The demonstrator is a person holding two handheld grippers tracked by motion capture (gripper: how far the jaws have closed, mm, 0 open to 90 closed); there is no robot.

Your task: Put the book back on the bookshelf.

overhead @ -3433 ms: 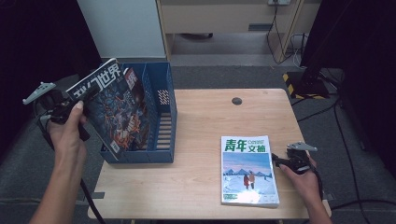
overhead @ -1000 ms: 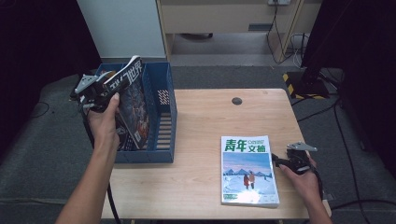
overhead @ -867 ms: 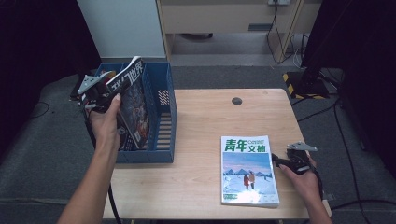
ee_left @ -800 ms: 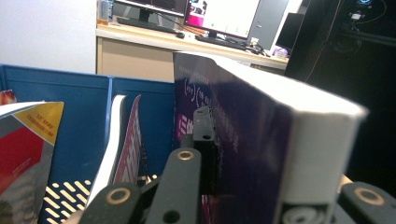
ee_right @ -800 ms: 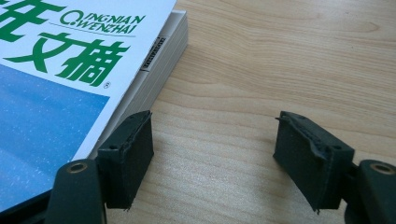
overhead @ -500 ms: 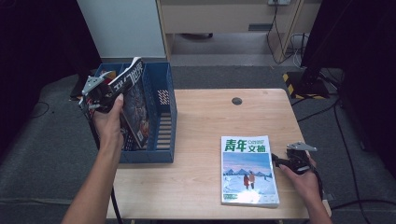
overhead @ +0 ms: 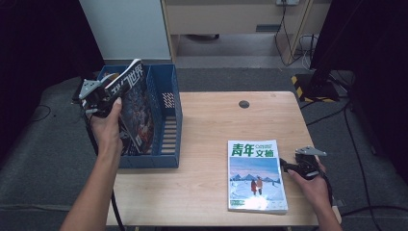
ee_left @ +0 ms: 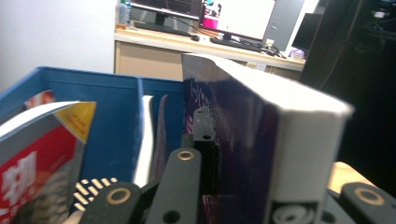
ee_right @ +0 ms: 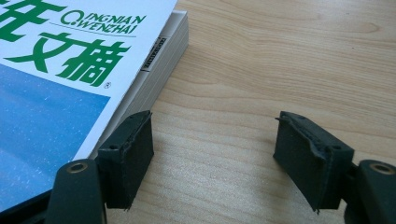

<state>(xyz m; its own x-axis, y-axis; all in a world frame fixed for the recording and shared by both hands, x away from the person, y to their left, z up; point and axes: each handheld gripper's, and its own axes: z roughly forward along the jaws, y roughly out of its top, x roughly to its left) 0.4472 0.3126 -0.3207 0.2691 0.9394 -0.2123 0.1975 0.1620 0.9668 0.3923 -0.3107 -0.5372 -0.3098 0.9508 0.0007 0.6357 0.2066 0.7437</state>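
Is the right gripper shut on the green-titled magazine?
No. The right gripper stands open over bare table, beside the magazine.

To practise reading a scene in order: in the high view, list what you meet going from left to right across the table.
left gripper → dark magazine it holds → blue file rack → black grommet → green-titled magazine → right gripper

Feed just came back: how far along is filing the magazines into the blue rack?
Done: a red-covered magazine already stands in the blue rack. In hand: left gripper clamps the dark magazine over a slot. Left: the green-titled magazine lies flat beside the open right gripper.
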